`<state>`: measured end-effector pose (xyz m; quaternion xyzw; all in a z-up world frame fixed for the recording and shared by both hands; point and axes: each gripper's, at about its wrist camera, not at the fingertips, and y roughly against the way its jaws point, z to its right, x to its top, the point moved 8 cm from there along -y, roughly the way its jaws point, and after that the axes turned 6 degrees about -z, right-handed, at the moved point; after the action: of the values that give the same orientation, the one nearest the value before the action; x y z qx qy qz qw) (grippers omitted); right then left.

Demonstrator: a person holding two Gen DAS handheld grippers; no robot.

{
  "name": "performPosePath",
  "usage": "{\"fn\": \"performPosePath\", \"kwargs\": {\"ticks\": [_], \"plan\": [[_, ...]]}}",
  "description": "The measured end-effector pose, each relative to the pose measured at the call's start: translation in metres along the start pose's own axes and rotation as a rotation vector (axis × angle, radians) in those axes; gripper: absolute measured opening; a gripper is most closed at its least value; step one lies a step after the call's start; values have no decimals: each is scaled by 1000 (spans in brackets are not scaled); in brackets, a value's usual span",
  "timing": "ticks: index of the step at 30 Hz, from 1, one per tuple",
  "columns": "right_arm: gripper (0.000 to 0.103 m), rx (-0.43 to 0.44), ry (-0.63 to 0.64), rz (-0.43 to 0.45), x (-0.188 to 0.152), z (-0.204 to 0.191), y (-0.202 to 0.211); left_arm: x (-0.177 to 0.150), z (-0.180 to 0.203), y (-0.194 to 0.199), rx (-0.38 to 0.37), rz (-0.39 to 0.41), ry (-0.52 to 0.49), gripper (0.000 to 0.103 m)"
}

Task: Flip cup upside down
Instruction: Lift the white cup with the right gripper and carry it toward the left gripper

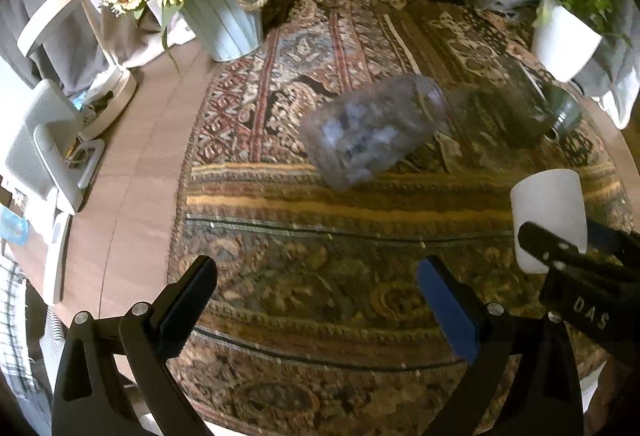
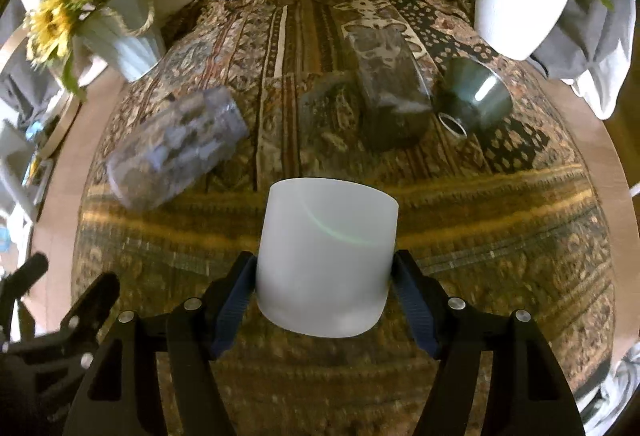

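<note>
A frosted white cup [image 2: 326, 260] sits between the fingers of my right gripper [image 2: 324, 292], which is shut on its lower sides; the cup is held above the patterned cloth. The cup also shows in the left wrist view [image 1: 550, 213] at the right edge, with the right gripper's black finger [image 1: 560, 252] across it. My left gripper [image 1: 316, 296] is open and empty, low over the cloth, to the left of the cup. It shows as black parts at the lower left of the right wrist view [image 2: 60, 320].
A round table carries a patterned cloth [image 1: 320, 236]. On it lie a bluish glass jar [image 2: 176, 151], a clear glass [image 2: 390, 91] and a dark green funnel-like glass [image 2: 472, 97]. A sunflower vase [image 1: 224, 11] stands back left, a white plant pot [image 2: 516, 11] back right.
</note>
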<state>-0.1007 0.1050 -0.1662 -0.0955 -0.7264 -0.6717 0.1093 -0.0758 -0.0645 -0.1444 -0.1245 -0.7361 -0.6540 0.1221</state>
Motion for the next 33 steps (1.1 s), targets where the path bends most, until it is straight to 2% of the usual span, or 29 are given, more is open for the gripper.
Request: {"fn": "performPosePath", "kwargs": {"ticks": [5, 10, 29, 30, 33], "plan": [[69, 2, 44, -44, -26, 0, 5, -21, 12, 5, -12, -31, -22, 103], [69, -15, 62, -37, -40, 6, 12, -37, 19, 4, -18, -59, -34, 102], [70, 4, 63, -62, -47, 13, -8, -48, 15, -2, 21, -75, 27, 102], [70, 5, 62, -66, -47, 14, -8, -48, 15, -1, 26, -73, 26, 102], [84, 3, 52, -63, -47, 16, -5, -48, 13, 2, 29, -68, 27, 102]]}}
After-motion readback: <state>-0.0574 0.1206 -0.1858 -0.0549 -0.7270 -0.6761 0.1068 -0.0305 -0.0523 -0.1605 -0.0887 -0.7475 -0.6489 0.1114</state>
